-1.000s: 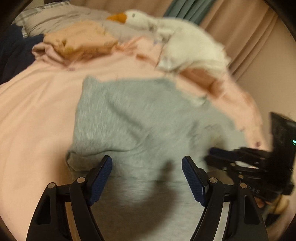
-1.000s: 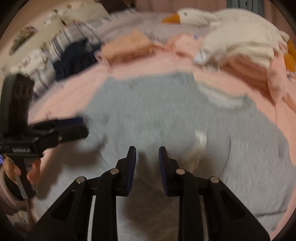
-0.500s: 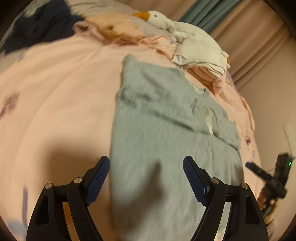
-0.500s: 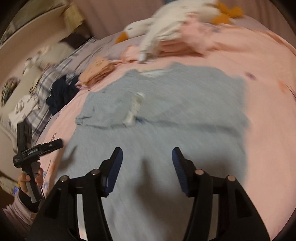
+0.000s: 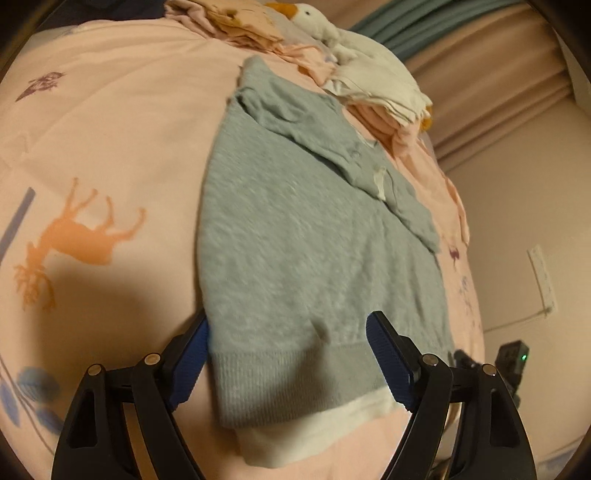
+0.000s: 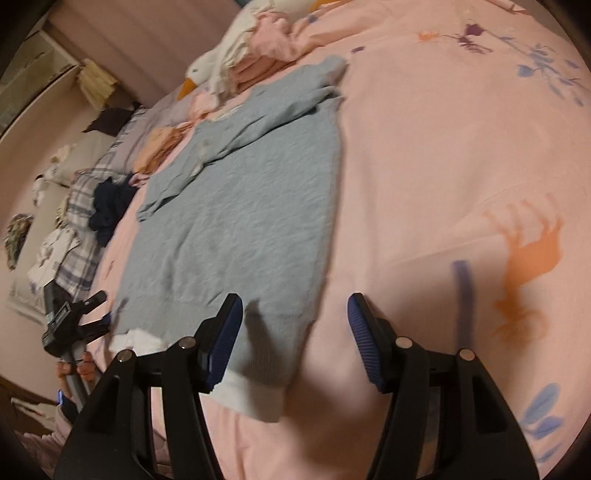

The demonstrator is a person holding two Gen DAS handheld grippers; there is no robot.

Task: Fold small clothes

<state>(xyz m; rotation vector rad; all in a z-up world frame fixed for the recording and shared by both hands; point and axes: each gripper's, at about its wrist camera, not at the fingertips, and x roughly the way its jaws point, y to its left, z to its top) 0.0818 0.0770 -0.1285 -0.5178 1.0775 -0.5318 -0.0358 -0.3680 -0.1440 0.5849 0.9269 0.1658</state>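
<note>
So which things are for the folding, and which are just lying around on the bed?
For the folding:
grey sweater
left gripper, open
right gripper, open

Just lying around:
toy goose
folded white cloth
dark blue clothes
pink bedsheet

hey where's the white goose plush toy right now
The white goose plush toy lies at the far end of the pink bedsheet, top centre in the left wrist view, beyond the grey knitted sweater and atop a stack of folded clothes.

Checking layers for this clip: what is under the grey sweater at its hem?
A white layer sticks out from beneath the grey sweater along the hem, both lying on the pink bedsheet. How far that white layer runs under the sweater is covered.
</note>
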